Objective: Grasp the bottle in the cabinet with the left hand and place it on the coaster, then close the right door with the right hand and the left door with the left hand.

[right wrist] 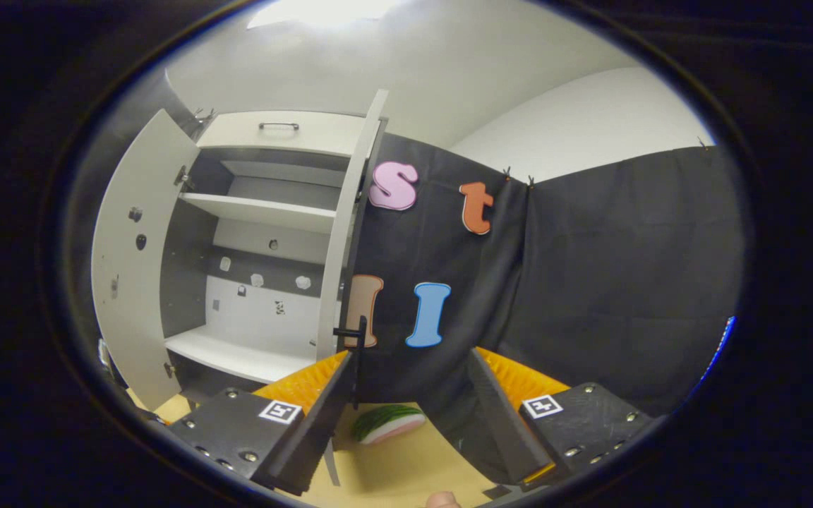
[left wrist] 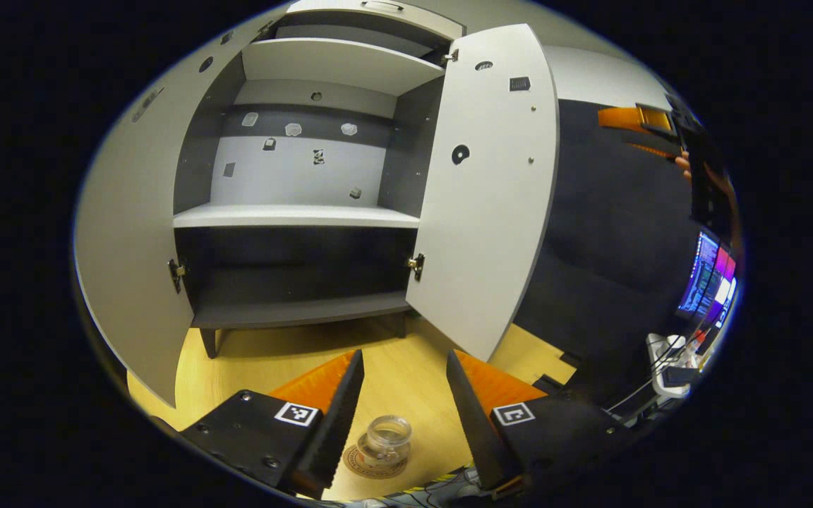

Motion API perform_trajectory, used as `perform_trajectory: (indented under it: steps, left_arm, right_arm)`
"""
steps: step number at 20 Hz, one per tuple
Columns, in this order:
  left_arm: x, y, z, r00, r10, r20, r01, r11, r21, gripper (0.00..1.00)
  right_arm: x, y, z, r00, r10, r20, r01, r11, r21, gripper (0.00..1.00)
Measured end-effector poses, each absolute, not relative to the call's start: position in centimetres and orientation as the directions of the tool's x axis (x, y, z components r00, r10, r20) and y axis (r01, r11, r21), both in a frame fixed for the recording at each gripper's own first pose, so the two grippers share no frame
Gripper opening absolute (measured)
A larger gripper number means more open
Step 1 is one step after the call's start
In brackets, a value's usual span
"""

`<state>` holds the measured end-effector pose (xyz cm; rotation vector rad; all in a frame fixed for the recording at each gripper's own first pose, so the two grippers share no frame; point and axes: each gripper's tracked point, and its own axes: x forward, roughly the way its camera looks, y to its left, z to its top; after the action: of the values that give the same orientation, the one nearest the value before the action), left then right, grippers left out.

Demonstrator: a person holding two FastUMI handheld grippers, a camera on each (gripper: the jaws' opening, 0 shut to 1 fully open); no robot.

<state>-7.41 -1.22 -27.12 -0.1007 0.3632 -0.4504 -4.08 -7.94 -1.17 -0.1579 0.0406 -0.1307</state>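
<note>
Now the bottle [left wrist: 387, 439] sits on the coaster [left wrist: 372, 466] near the worktop's [left wrist: 406, 367] front edge, between my left claw's [left wrist: 404, 409] parted fingers. My right claw [right wrist: 410, 409], also apart and empty, should press flat on the right door's [right wrist: 346, 233] outer face, near its free edge.

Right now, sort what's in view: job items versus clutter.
Job: bottle on coaster; cabinet, right door and left door open; left gripper; right gripper.
Lying about: watermelon-slice toy; monitor; power strip.
</note>
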Motion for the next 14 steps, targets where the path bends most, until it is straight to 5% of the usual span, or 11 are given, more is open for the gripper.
perform_trajectory:
  steps: [5,8,14]
  left_arm:
    - [-6.5,-0.8,-20.7,0.875,-0.417,-0.247,0.387,0.908,-0.162,0.82]
    - [-5.5,0.3,-16.7,0.909,-0.373,-0.184,0.355,0.927,-0.123,0.97]
    - [-3.7,2.2,-12.4,0.939,-0.311,-0.149,0.3,0.95,-0.089,0.97]
  right_arm:
    - [-1.7,-7.6,-2.8,0.992,-0.112,-0.054,0.101,0.98,-0.171,0.98]
    - [-0.2,-8.2,-3.5,0.988,-0.142,-0.065,0.129,0.977,-0.168,0.96]
    - [0.7,-8.5,-4.7,0.98,-0.178,-0.086,0.162,0.973,-0.167,0.96]
